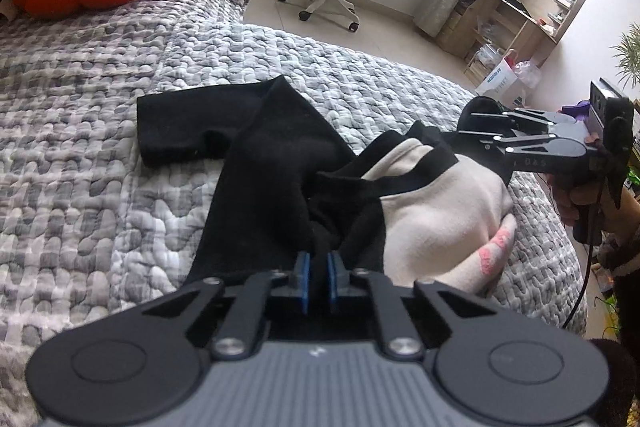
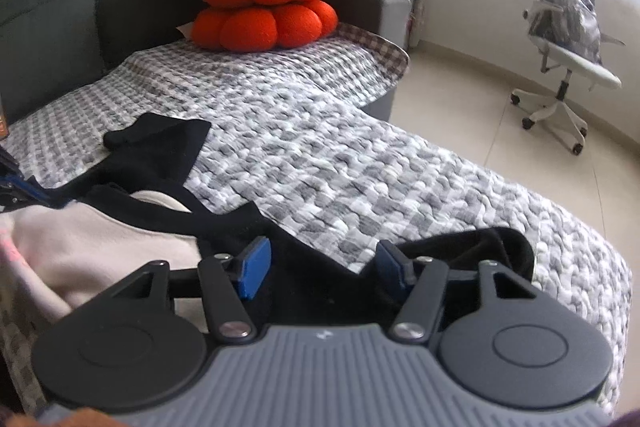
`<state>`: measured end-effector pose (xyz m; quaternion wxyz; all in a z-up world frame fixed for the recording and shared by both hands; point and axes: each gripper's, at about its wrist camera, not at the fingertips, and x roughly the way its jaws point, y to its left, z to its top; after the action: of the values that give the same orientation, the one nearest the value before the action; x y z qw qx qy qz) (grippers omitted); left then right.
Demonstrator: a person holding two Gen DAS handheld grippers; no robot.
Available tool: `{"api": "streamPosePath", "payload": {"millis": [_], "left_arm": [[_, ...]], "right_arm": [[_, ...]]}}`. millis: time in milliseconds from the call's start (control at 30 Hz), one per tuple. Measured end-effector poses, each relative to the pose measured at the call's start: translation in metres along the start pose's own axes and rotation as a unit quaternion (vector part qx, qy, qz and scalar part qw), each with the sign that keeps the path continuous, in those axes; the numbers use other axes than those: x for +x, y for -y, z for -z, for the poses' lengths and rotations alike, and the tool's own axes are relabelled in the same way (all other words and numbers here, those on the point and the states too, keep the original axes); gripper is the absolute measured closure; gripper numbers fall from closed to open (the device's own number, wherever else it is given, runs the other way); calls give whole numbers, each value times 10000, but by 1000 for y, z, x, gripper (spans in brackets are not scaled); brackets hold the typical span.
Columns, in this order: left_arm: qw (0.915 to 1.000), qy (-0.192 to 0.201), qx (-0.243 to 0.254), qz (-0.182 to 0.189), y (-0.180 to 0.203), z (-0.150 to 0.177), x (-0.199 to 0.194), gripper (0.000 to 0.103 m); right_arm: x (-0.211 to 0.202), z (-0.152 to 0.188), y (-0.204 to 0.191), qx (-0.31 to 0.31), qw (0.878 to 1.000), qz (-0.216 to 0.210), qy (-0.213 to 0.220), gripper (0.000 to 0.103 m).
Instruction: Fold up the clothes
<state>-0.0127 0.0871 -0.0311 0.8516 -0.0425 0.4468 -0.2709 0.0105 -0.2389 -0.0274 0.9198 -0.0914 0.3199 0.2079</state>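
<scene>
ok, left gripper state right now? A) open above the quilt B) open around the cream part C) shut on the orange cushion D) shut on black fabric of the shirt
D: in the left wrist view the left gripper has its blue pads pinched close together on a bunch of the shirt's black fabric.
</scene>
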Motion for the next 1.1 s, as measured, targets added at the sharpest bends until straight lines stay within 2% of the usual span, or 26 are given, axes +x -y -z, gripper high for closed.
{"api": "streamPosePath", "payload": {"millis": [367, 433, 500, 567, 700, 867, 1100], "left_arm": [[9991, 194, -370, -35, -6, 15, -20, 97], [9989, 231, -414, -39, -7, 17, -23, 98], [9986, 266, -455, -42, -7, 19, -27, 98], [9984, 320, -468, -80, -5, 18, -29, 98], [9979, 474, -391, -202, 2, 16, -35, 98], [9966, 691, -276, -342, 8, 12, -43, 98], [9933, 1027, -297, -443, 10, 8, -58, 98]], "right_arm": [[30, -4, 1, 101, 9992, -266, -285, 50], [34, -2, 3, 225, 9986, -353, -325, 56], [35, 0, 4, 346, 9979, -437, -327, 80], [33, 3, 1, 395, 9976, -479, -290, 83], [18, 5, -2, 495, 9982, -328, 37, 91], [-5, 6, -7, 615, 9969, -62, 485, 93], [-32, 1, -22, 464, 9938, 307, 966, 93]]}}
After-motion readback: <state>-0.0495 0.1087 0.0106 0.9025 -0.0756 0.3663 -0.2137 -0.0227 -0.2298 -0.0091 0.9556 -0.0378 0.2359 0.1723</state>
